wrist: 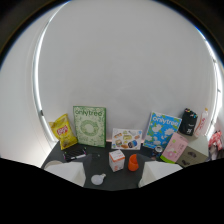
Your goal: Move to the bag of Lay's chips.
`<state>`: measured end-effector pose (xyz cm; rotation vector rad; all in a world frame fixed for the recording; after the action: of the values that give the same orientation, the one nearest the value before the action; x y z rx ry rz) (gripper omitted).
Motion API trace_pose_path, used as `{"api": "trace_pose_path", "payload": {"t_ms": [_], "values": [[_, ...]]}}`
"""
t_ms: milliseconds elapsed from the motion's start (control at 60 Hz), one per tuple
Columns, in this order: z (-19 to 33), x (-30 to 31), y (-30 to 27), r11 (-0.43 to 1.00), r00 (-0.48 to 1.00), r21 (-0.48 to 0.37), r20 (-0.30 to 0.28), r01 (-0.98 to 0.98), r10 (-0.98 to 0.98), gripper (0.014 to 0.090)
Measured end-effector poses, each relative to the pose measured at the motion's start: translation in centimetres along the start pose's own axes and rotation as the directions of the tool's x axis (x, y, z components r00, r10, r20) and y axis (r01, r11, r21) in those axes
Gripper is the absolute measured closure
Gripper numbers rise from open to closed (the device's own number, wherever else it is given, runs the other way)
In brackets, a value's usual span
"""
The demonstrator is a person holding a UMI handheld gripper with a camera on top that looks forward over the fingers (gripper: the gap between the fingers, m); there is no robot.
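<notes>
The tool (111,176) is released, its white fingers (67,172) spread over the desk's (100,159) near edge. Just ahead lie a white blob (98,178), a small box (116,160) and an orange object (133,162). The Lay's chips bag (63,131) leans against the wall at the far left corner, beside a green Onlytree box (90,125).

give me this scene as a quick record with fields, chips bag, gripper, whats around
target: yellow Lay's chips bag, leaning at the white wall, beyond the fingers
gripper: open, holding nothing, well short of the bag
beside target: green Onlytree box, upright
middle: small white box, orange object, white object just ahead of the fingers
far side: blue Onlytree box, pink packet
surface: dark tabletop
</notes>
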<state>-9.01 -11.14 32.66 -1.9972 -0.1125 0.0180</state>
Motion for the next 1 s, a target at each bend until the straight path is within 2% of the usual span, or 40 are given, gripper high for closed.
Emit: {"api": "trace_pose_path", "payload": {"t_ms": [233,417,583,783,1000], "values": [[-0.4,-1.2,1.8,1.0,1.0,-0.03,0.018,-0.006,0.007,0.0201],[-0.6,-5.8,3.3,0.998,0.997,-0.054,0.07,-0.016,0.02,0.02],[0.7,-12.2,4.3,0.997,0.99,-0.077,0.142,0.006,0.005,0.0201],[5.8,-19.0,3.9,0.996,0.987,-0.086,0.157,0.026,-0.013,0.0198],[14.5,-26.8,4.1,0.994,0.985,-0.106,0.172,0.031,-0.012,0.0191]]}}
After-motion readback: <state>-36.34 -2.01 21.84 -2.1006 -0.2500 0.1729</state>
